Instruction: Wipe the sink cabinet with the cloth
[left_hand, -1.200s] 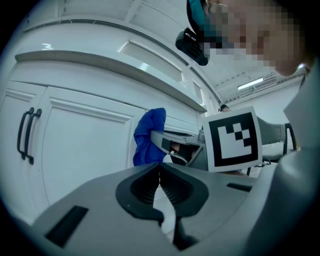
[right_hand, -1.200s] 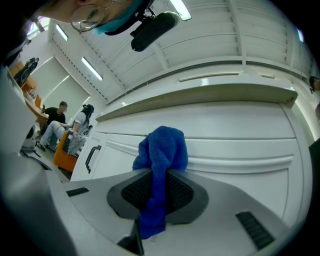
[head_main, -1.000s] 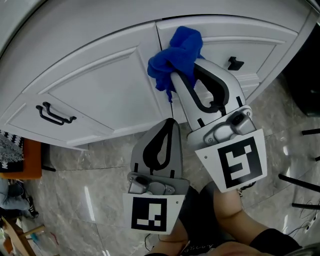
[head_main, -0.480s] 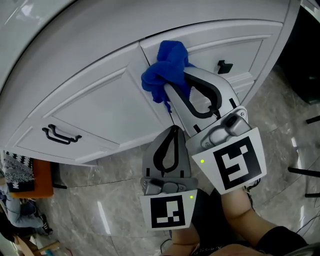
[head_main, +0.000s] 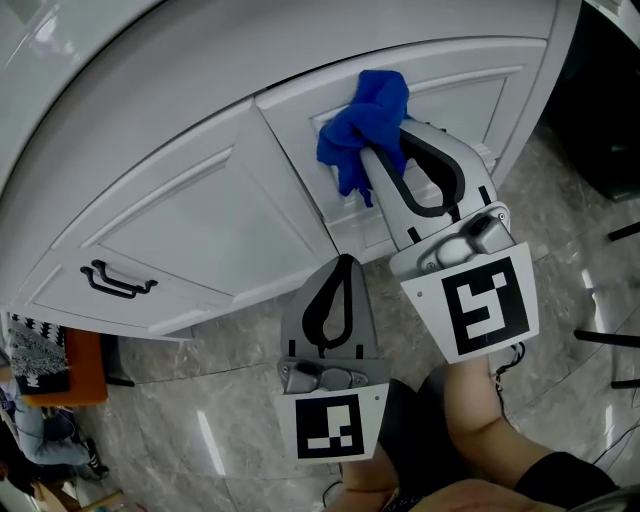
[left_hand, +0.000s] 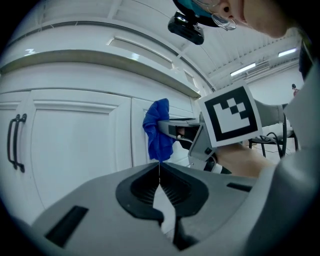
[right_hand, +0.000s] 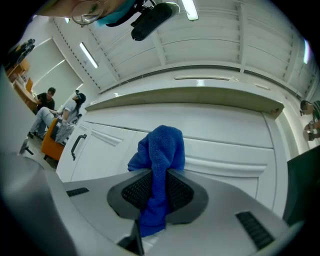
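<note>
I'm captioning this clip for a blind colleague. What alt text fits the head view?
Seen from above, the right gripper holds a bunched blue cloth against a white cabinet door. The left gripper is shut and empty, lower down over the grey marble floor; a black handle shows on another door.

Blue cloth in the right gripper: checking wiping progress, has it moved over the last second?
Yes. The blue terry cloth slid rightward, off the seam between the white cabinet doors onto the right door's panel.
</note>
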